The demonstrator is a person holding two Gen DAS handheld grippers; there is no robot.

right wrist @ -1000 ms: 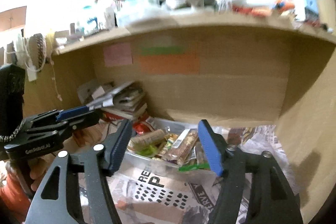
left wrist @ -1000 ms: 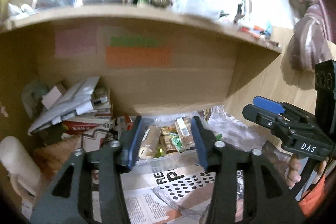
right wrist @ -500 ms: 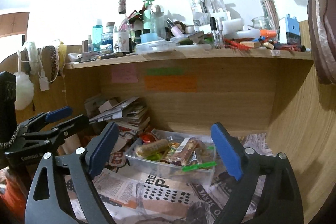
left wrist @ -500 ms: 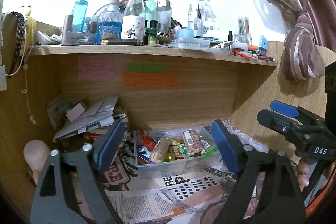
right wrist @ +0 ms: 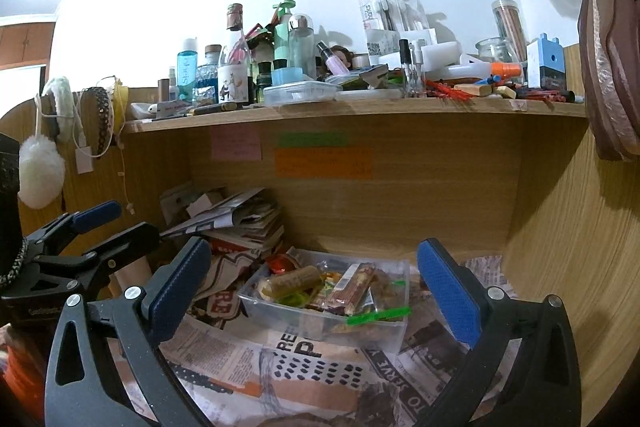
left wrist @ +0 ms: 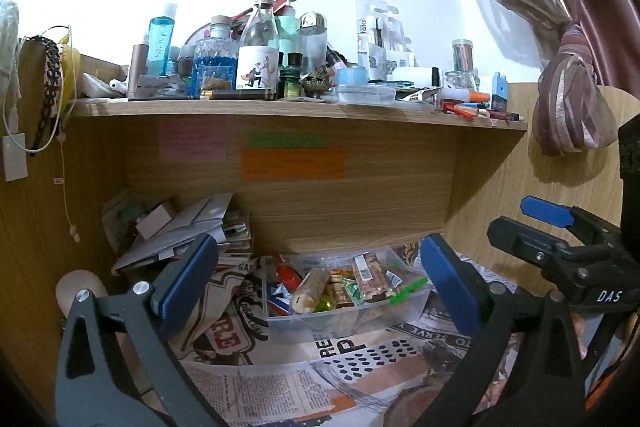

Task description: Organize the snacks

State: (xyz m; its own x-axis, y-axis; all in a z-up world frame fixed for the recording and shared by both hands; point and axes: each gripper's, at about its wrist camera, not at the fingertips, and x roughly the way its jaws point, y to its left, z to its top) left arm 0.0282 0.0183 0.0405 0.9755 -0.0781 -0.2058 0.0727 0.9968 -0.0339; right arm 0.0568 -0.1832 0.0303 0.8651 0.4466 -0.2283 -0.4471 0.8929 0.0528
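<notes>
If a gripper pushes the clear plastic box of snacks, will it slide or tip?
The clear plastic box looks low and wide, so tipping seems unlikely. It sits on loose newspaper, which may wrinkle and drag along. Its thin walls probably flex if squeezed.

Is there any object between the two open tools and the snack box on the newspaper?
Nothing visible is in the way. The snack box sits on bare newspaper straight ahead of the right tool and the left tool. The paper stack stays off to the left.
</notes>
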